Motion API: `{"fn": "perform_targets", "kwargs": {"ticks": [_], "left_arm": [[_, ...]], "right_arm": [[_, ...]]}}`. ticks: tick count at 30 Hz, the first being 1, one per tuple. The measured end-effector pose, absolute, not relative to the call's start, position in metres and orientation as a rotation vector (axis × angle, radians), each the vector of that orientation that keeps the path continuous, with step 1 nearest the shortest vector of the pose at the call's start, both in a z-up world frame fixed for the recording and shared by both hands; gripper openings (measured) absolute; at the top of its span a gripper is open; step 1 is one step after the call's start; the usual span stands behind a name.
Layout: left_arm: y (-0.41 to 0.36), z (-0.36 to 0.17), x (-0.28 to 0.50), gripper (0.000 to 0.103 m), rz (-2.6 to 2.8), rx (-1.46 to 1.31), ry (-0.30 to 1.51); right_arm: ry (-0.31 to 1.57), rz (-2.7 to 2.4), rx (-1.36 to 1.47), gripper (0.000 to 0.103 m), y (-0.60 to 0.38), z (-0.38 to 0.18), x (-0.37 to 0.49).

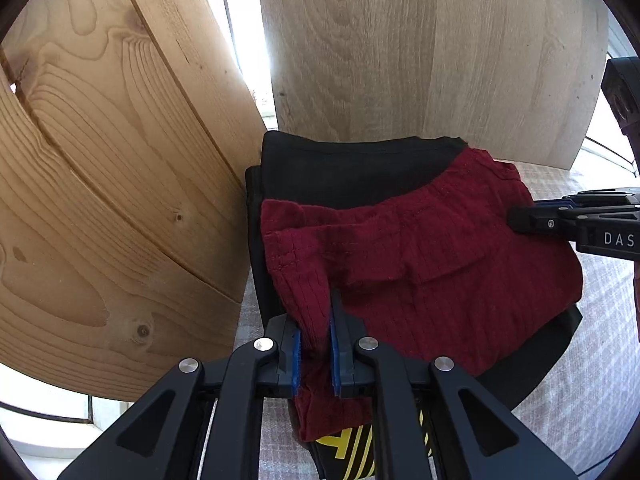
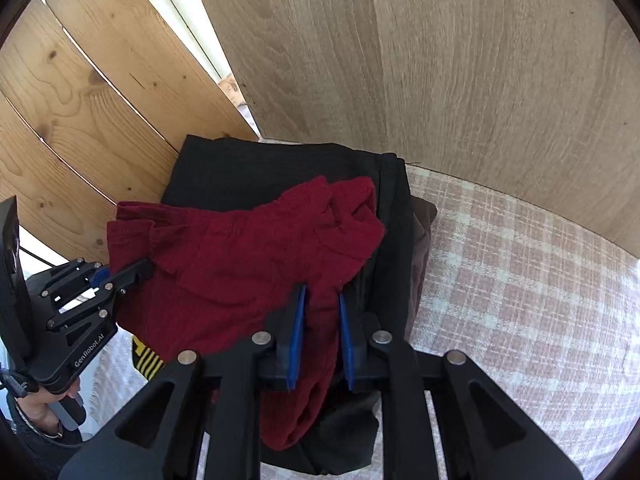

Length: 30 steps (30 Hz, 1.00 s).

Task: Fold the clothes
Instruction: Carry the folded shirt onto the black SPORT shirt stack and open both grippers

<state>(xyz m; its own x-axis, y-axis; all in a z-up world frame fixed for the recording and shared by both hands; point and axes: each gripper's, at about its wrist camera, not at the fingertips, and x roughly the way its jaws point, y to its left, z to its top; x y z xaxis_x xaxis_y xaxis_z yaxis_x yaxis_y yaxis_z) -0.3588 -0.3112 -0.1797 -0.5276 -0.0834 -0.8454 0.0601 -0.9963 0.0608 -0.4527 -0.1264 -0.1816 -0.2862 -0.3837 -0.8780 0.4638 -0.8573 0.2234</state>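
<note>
Blue pads line both of your grippers, and dark red ribbed cloth runs between each pair. Your left gripper [image 1: 316,344] has its jaws set narrowly apart around one edge of the dark red garment [image 1: 420,264]; the fabric fills the gap and touches both pads, so it reads as a light pinch. Your right gripper [image 2: 320,332] straddles the opposite edge of the same garment in the same way, with a slightly wider gap and cloth bunched between the pads. Ahead of both grippers the red garment lies loosely folded and rumpled on top of a folded black garment [image 1: 344,168]. A yellow-and-black printed piece [image 1: 352,452] shows just beneath your left gripper. The stack rests on a pink-and-white checked cover [image 2: 520,280], which spreads to the right of your right gripper. Beyond the stack stands a pale wood panel [image 2: 440,60], with knotty pine boards [image 1: 100,160] to its left.
</note>
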Motion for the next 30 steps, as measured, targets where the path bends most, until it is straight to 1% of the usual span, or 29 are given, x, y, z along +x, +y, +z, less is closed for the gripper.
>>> {"fn": "perform_targets", "kwargs": {"ticks": [1,2,3,4,8,13,14,15,16,17,19,20,23,27,30], "left_arm": [[-0.312,-0.178,-0.358,0.017,-2.674,1.473,-0.049],[-0.312,-0.176,-0.356,0.021,-2.672,1.462,-0.061],[-0.312,-0.175,-0.355,0.024,-2.670,1.452,-0.073],[-0.313,-0.173,-0.354,0.024,-2.668,1.442,-0.085],[-0.317,-0.159,-0.345,0.026,-2.673,1.391,-0.105],[-0.322,-0.137,-0.328,0.027,-2.686,1.367,-0.088],[-0.321,-0.133,-0.325,0.027,-2.696,1.374,-0.082],[-0.317,-0.130,-0.327,0.026,-2.716,1.391,-0.078],[-0.313,-0.128,-0.329,0.026,-2.739,1.412,-0.074],[-0.309,-0.128,-0.333,0.026,-2.762,1.435,-0.057],[-0.302,-0.130,-0.342,0.020,-2.800,1.483,-0.018],[-0.299,-0.134,-0.349,0.013,-2.806,1.503,-0.010],[-0.292,-0.146,-0.364,0.012,-2.818,1.552,0.029],[-0.296,-0.168,-0.382,0.011,-2.739,1.581,-0.007],[-0.305,-0.183,-0.387,0.011,-2.695,1.607,-0.002]], "right_arm": [[0.114,-2.167,1.437,0.024,-0.124,-0.181,-0.452],[0.117,-2.177,1.425,0.026,-0.122,-0.179,-0.451],[0.124,-2.185,1.417,0.032,-0.119,-0.175,-0.450],[0.133,-2.193,1.409,0.034,-0.116,-0.171,-0.450],[0.171,-2.249,1.369,0.036,-0.099,-0.151,-0.444],[0.287,-2.353,1.301,0.036,-0.091,-0.123,-0.430],[0.273,-2.340,1.305,0.035,-0.094,-0.121,-0.432],[0.237,-2.303,1.321,0.020,-0.097,-0.122,-0.434],[0.200,-2.262,1.339,0.000,-0.101,-0.123,-0.436],[0.183,-2.223,1.360,0.001,-0.107,-0.126,-0.438],[0.205,-2.188,1.366,0.001,-0.122,-0.132,-0.438],[0.228,-2.183,1.360,0.001,-0.130,-0.135,-0.437],[0.247,-2.148,1.369,0.001,-0.146,-0.146,-0.439],[0.264,-2.139,1.398,0.001,-0.155,-0.164,-0.451],[0.265,-2.128,1.436,0.001,-0.154,-0.178,-0.459]]}}
